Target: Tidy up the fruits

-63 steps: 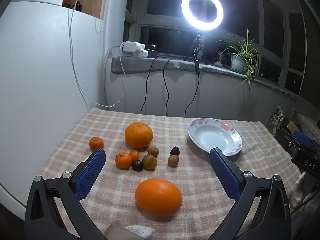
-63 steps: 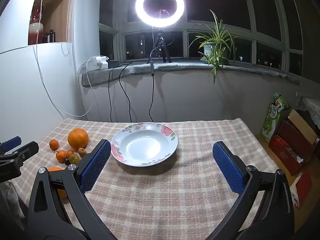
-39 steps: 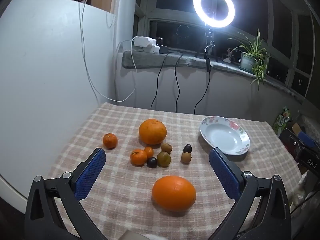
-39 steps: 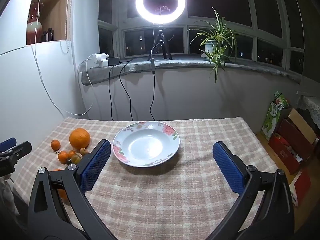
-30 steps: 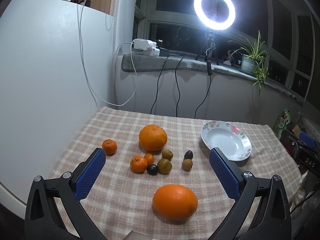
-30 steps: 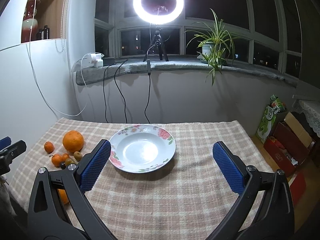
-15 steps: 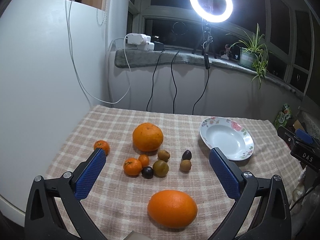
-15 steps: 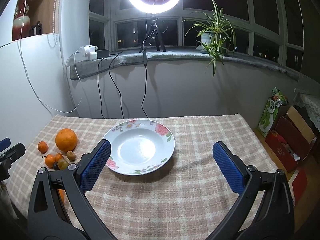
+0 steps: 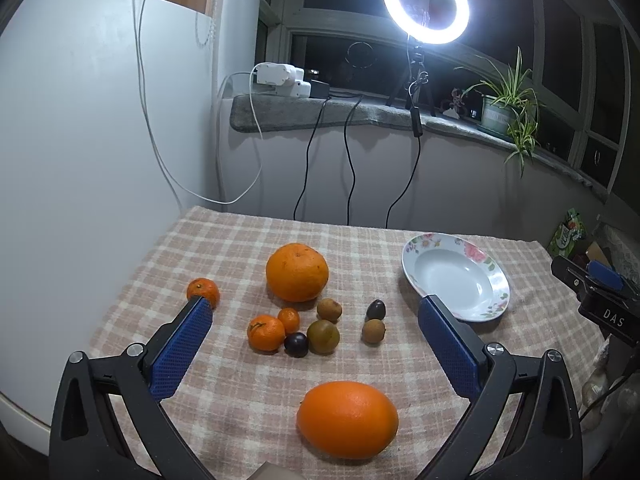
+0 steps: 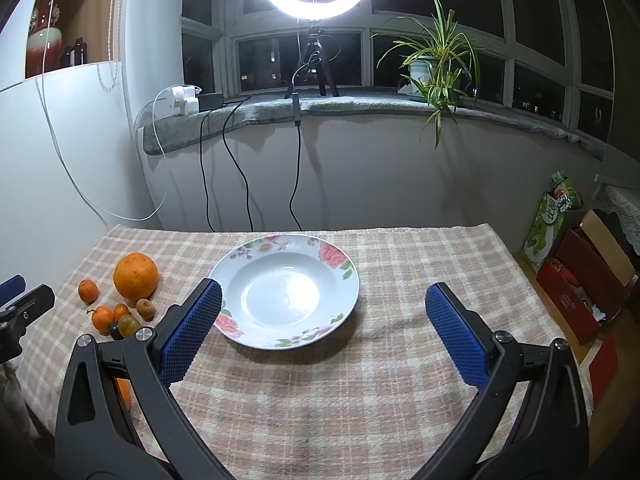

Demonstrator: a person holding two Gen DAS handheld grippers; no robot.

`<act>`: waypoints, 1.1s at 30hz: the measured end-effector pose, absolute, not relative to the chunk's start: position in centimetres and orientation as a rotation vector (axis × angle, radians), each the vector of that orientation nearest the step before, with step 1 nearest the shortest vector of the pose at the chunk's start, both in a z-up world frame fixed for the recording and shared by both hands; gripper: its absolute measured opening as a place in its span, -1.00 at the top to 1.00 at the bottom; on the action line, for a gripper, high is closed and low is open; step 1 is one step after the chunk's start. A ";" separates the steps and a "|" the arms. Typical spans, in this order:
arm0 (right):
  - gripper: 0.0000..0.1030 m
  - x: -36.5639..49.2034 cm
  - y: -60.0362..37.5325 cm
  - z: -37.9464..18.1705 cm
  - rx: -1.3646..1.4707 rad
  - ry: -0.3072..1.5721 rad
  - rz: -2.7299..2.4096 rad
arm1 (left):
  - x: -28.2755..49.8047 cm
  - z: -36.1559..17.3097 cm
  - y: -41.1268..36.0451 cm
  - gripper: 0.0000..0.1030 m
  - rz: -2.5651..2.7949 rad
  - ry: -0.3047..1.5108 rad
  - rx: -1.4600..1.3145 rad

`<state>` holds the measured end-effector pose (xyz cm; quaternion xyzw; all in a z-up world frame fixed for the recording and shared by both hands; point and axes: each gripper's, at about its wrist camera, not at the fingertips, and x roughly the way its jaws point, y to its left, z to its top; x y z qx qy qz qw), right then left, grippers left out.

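Left gripper (image 9: 316, 340) hangs released above the checked cloth (image 9: 224, 248); the oval orange (image 9: 347, 419) lies just below its gap, small fruits ahead. Right gripper (image 10: 322, 328) is spread wide too, the flowered plate (image 10: 344, 276) empty straight ahead of its pads

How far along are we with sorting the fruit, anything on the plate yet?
Nothing done yet: the floral plate is empty. Nothing in hand either; the left gripper and right gripper are both open. All the fruit is left on the checked cloth: the oval orange nearest the left gripper, the round orange, the lone mandarin and the cluster of small fruits.
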<state>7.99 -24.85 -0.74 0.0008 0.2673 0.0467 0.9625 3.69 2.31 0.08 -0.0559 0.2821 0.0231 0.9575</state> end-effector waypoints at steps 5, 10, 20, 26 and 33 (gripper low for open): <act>-1.00 8.0 -24.9 -0.7 0.004 0.542 0.095 | 3.7 0.0 2.2 -0.99 0.047 0.570 -0.109; -1.00 8.0 -24.7 -0.7 0.005 0.553 0.102 | 3.7 -0.1 2.3 -0.99 0.046 0.576 -0.111; -1.00 8.2 -24.4 -1.1 0.005 0.565 0.125 | 3.6 -0.3 2.4 -0.99 0.043 0.578 -0.113; -1.00 8.2 -24.2 -1.3 -0.001 0.569 0.137 | 3.4 -0.4 2.6 -0.99 0.041 0.584 -0.119; -1.00 8.4 -23.8 -2.1 -0.003 0.594 0.162 | 3.1 -0.9 3.3 -0.99 0.028 0.604 -0.146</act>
